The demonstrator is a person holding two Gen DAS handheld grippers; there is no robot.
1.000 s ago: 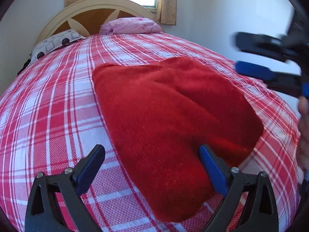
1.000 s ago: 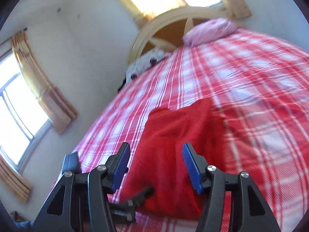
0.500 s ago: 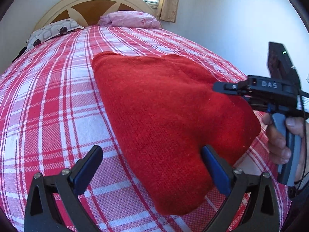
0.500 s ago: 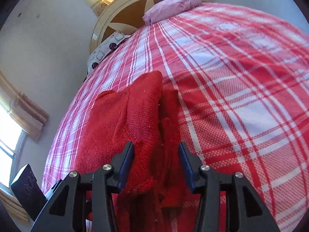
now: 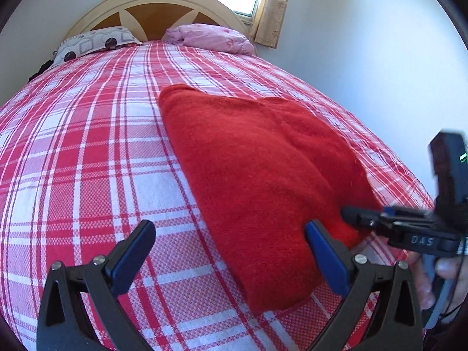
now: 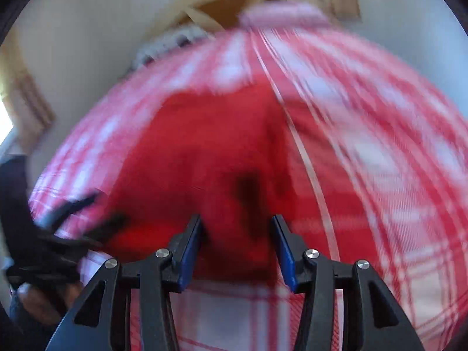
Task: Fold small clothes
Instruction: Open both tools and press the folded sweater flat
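Right gripper (image 6: pixel 237 248) dropped low since half-second ago, fingers parted around near hem of red knit garment (image 5: pixel 257 175), nothing pinched, ready for next fold. Left gripper (image 5: pixel 231 251) spread wide, empty, right finger at garment edge on plaid bedspread (image 5: pixel 87 152).

We hold our left gripper (image 5: pixel 229 244) low with its jaws spread wide — nothing between them. Our right gripper (image 6: pixel 237 244), blurred in its own view, shows its fingers parted too, a bare hand (image 5: pixel 438 280) gripping its handle.
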